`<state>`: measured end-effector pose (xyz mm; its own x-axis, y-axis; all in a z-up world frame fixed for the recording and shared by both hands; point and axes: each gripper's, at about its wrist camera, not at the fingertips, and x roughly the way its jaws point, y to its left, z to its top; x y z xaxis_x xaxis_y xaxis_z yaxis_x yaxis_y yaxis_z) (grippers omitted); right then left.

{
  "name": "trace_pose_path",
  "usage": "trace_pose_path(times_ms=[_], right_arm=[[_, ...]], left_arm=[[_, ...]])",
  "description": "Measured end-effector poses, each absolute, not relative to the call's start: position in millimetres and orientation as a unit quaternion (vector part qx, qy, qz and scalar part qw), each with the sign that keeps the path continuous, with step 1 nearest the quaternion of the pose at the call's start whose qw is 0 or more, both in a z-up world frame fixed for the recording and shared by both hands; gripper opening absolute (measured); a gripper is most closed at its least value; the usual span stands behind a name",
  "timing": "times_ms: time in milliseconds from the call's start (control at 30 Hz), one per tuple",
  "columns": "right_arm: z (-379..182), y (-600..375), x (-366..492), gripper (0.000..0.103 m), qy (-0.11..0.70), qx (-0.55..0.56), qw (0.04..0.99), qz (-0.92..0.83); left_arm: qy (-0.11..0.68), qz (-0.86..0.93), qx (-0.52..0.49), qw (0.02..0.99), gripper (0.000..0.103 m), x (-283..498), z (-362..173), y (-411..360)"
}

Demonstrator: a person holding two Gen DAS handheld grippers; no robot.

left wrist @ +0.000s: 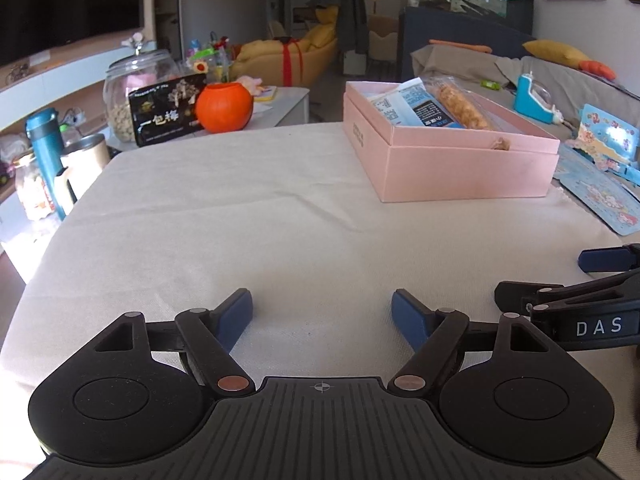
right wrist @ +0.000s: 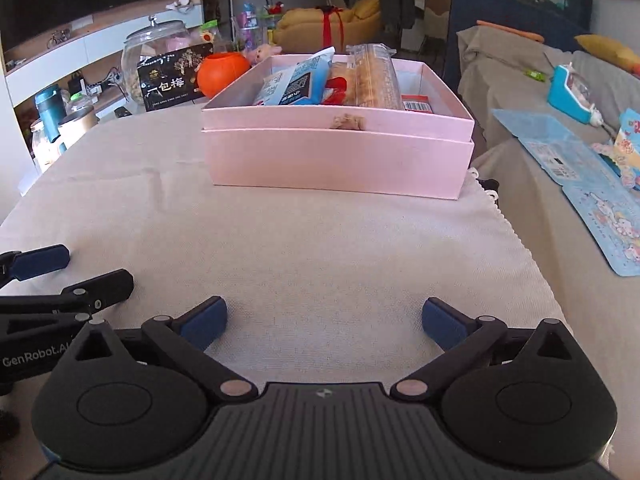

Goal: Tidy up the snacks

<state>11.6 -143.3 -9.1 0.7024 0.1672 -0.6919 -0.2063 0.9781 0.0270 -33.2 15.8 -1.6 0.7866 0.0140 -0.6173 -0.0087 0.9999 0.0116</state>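
A pink box (left wrist: 464,168) stands on the cloth-covered table (left wrist: 240,220), far right in the left wrist view and straight ahead in the right wrist view (right wrist: 336,160). It holds several snack packets: a blue packet (right wrist: 296,84), a clear pack of biscuits (right wrist: 376,80), a red packet (right wrist: 416,103). My left gripper (left wrist: 322,314) is open and empty, low over the cloth near the front. My right gripper (right wrist: 324,322) is open and empty beside it. Each shows at the edge of the other's view.
Beyond the table's far left stand a black snack box (left wrist: 170,110), an orange pumpkin pot (left wrist: 224,106), a glass jar (left wrist: 136,88) and a teal bottle (left wrist: 44,148). On the grey sofa to the right lie blue cartoon packages (right wrist: 592,192) and a blue toy (right wrist: 572,92).
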Motion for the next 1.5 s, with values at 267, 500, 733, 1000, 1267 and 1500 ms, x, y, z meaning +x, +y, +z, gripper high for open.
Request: trace_pose_path(times_ms=[267, 500, 733, 1000, 1267, 1500], right_arm=[[-11.5, -144.5, 3.3, 0.103, 0.339, -0.019, 0.936, 0.091], [-11.1, -144.2, 2.8, 0.103, 0.339, -0.020, 0.936, 0.091], [-11.3, -144.3, 2.8, 0.103, 0.339, -0.020, 0.936, 0.091], [-11.3, -144.2, 2.8, 0.103, 0.338, -0.020, 0.936, 0.091], [-11.3, -144.3, 2.4, 0.103, 0.338, -0.020, 0.936, 0.091], [-11.3, -144.1, 2.7, 0.103, 0.338, -0.020, 0.936, 0.091]], left_arm=[[0.327, 0.011, 0.004, 0.945, 0.082, -34.2, -1.2, 15.0], [0.327, 0.011, 0.003, 0.945, 0.082, -34.0, -0.9, 14.7], [0.327, 0.011, 0.002, 0.945, 0.082, -34.1, -0.9, 15.1], [0.327, 0.011, 0.003, 0.945, 0.082, -34.0, -0.7, 14.7], [0.327, 0.011, 0.002, 0.945, 0.082, -34.0, -0.7, 14.7], [0.327, 0.011, 0.002, 0.945, 0.082, -34.1, -0.7, 14.8]])
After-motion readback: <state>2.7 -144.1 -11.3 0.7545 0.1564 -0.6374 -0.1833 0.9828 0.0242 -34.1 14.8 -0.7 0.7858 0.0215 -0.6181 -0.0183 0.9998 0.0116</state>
